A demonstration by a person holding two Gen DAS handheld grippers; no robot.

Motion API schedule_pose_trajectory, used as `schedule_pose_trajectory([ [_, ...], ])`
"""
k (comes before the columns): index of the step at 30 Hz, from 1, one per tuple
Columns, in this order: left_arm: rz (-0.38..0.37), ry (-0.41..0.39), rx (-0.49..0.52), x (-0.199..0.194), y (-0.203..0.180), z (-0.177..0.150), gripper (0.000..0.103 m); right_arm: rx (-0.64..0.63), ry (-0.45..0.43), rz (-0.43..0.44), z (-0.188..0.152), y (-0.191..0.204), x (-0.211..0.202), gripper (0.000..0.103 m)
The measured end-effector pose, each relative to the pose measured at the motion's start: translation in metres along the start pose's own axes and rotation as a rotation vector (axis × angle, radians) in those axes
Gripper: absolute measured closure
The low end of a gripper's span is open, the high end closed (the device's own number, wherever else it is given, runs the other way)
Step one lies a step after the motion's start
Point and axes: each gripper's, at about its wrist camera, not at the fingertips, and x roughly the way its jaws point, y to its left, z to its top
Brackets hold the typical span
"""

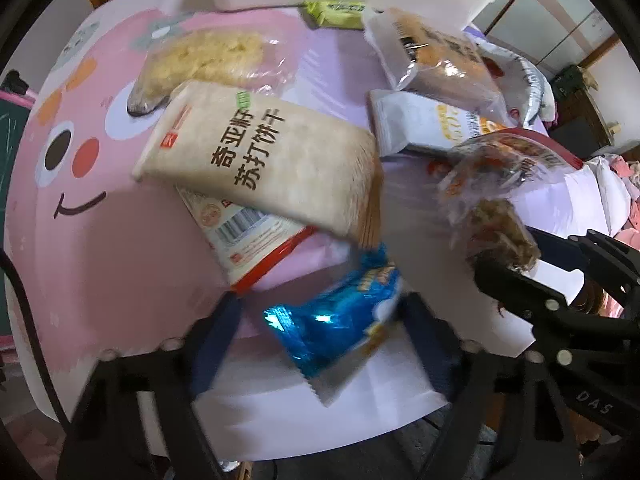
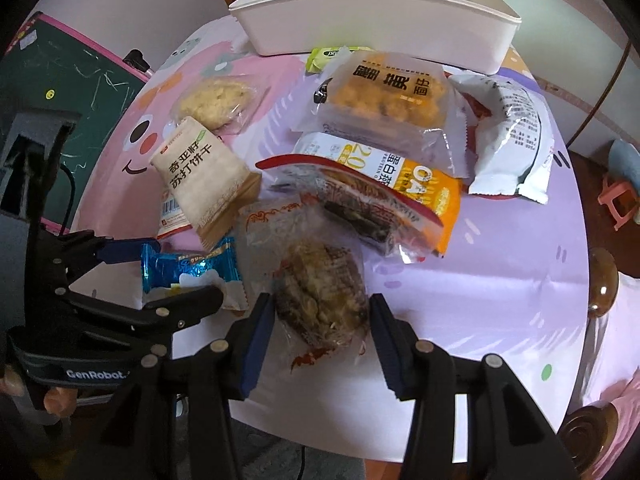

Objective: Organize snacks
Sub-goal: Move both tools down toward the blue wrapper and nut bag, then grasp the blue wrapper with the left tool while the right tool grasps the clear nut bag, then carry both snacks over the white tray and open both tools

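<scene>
A: Nearest the right gripper (image 2: pixel 322 318) lies the brown pastry in its clear wrapper (image 2: pixel 324 300), right between the two fingers (image 2: pixel 260 340). They stand open on either side of it, the left one close against the wrapper and the right one a little clear, so nothing is held yet. The pastry's long axis runs away from the gripper, roughly along the fingers.

B: And the left gripper (image 1: pixel 320 320)?

A: It straddles the blue foil packet (image 1: pixel 340 316), which sits just beside the pastry on the near part of the surface (image 2: pixel 500 300). Its fingers (image 1: pixel 216 344) are partly open around the packet; whether the pads press on it cannot be told, since that view is blurred. The packet lies slantwise across the gap, so closing would pinch it across its short side.

B: What crowds them?

A: Just past the blue packet, the cracker pack (image 1: pixel 264 156) lies tilted on top of a flat red-edged packet (image 1: pixel 248 236), one corner nearly over the foil. Beyond the pastry, a clear red-edged bag (image 2: pixel 360 204) overlaps an orange and white pack (image 2: pixel 400 176). Farther on sit the pack of fried balls (image 2: pixel 384 92), a white pouch (image 2: pixel 508 140), a pale cookie bag (image 2: pixel 216 100) and a green bar (image 2: pixel 328 56).

B: And the goal?

A: Probably the white bin (image 2: pixel 376 20) at the far edge, well apart, with the whole pile between it and both grippers.
</scene>
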Motion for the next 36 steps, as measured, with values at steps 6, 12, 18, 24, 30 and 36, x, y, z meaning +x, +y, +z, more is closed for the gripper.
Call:
schedule_pose_trajectory([
  [6, -0.026, -0.016, 0.016, -0.003, -0.011, 0.004, 0.076, -0.006, -0.002, 0.011, 0.000, 0.006, -0.001, 0.055],
  [12, -0.038, -0.047, -0.001, -0.023, -0.016, 0.007, 0.081, -0.009, -0.020, 0.030, 0.002, 0.010, -0.010, 0.055],
  [18, -0.032, -0.116, 0.003, -0.073, -0.014, 0.019, 0.081, -0.006, -0.067, 0.056, 0.011, 0.015, -0.040, 0.055],
  [24, -0.015, -0.184, 0.034, -0.124, -0.013, 0.026, 0.081, -0.011, -0.130, 0.072, 0.022, 0.020, -0.078, 0.055],
  [30, 0.007, -0.253, 0.072, -0.167, -0.021, 0.038, 0.082, -0.020, -0.207, 0.070, 0.038, 0.023, -0.117, 0.055],
  [36, 0.002, -0.312, 0.091, -0.200, -0.028, 0.056, 0.082, -0.016, -0.267, 0.059, 0.058, 0.020, -0.146, 0.055],
])
